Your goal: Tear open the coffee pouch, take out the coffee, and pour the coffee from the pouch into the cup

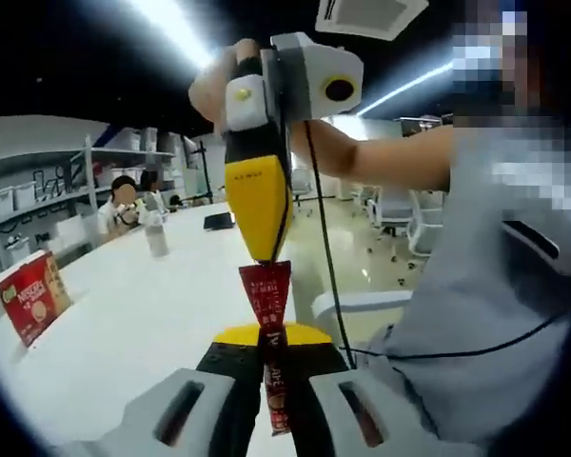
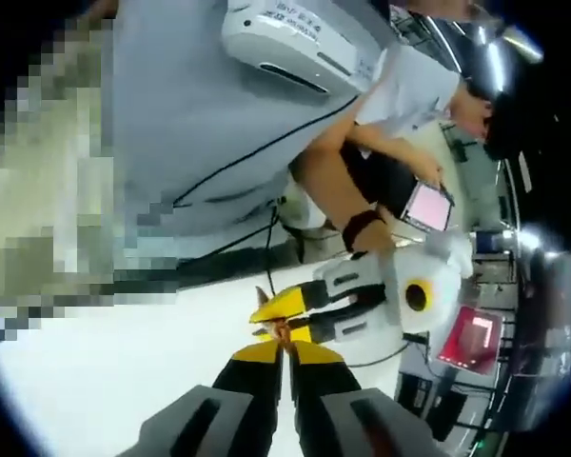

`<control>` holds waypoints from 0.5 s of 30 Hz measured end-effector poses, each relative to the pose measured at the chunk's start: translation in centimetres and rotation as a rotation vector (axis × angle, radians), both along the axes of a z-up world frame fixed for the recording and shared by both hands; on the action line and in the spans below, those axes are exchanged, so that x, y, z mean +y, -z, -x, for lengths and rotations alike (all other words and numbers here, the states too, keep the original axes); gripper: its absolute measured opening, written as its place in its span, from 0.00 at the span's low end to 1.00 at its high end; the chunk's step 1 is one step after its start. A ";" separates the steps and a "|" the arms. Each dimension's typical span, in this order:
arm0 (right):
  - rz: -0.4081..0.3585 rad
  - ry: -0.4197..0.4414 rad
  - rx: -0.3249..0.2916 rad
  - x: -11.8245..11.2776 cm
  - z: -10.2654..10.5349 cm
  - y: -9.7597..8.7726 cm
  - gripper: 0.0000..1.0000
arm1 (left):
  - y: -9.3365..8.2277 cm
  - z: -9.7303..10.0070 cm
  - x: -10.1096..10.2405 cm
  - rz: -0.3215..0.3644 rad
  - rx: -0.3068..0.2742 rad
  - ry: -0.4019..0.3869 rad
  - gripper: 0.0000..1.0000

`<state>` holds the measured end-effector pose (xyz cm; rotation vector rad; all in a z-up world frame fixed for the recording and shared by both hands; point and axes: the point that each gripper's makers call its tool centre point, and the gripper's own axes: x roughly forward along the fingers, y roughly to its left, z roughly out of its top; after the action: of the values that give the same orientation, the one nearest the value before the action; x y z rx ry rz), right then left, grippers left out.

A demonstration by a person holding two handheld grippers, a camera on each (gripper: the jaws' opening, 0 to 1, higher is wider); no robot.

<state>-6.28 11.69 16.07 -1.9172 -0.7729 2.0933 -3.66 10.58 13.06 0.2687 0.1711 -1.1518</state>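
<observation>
Coffee pouch [image 1: 266, 305] between both tongs (taut)

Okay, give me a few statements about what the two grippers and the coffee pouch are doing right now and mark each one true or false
1. Both grippers hold the red coffee pouch between them. True: the left gripper and the right gripper each pinch an end.
2. The pouch lies flat on the white table. False: it is held above the table.
3. A red box stands on the table. True.
4. The right gripper is open. False: its jaws are shut on the pouch.
</observation>
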 end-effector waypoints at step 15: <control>-0.033 0.511 0.221 1.5 -4.8 -1.1 0.02 | -1.5 -3.7 1.6 -0.020 -0.217 -0.201 0.21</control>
<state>-1.52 13.15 17.12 -1.6101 -0.2338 1.9034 0.05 12.13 14.59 0.3830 0.0172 -0.9155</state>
